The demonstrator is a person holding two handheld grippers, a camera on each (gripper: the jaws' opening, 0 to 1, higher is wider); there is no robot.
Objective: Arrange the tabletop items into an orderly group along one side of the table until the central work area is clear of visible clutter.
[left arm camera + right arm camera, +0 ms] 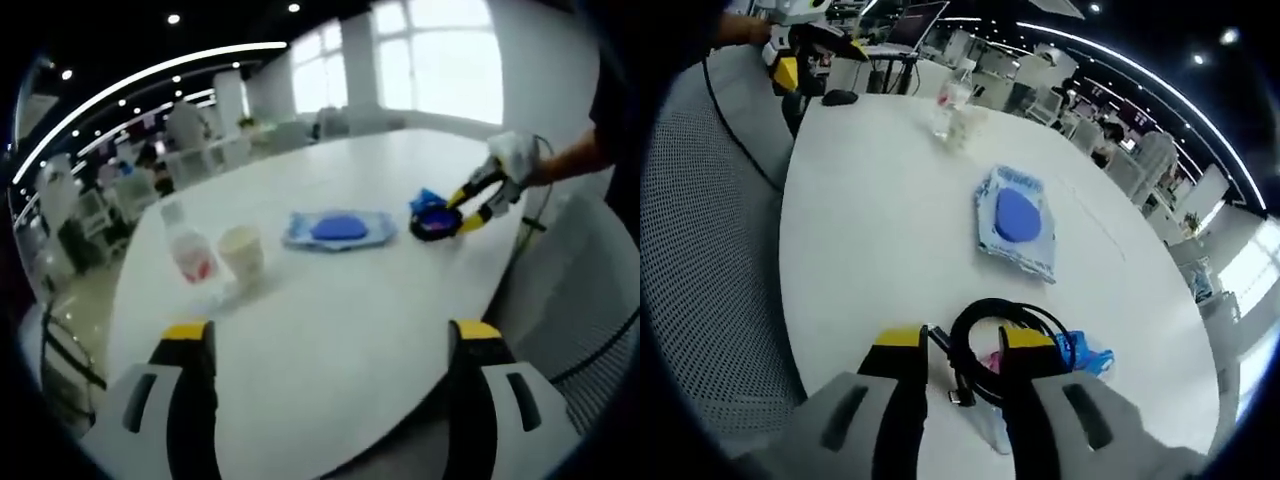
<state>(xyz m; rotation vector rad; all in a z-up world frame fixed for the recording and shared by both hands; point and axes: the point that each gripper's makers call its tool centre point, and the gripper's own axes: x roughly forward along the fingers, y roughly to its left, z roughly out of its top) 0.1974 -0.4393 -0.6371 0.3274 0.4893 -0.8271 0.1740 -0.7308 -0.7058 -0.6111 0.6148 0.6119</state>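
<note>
- White table (330, 330) keeps our left gripper (330, 345) wide open, empty.
- Our right gripper (962, 350) nips the black cable coil (1000, 325); it may slip loose or drag the blue wrapper (1085, 352).

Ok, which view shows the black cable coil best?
The right gripper view: the coil lies close up between the right gripper jaws, its loops clear. The left gripper view shows it small and far off at that gripper.

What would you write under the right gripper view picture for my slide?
Right tool closing around a black cable on the white table, blue packet beyond.
</note>
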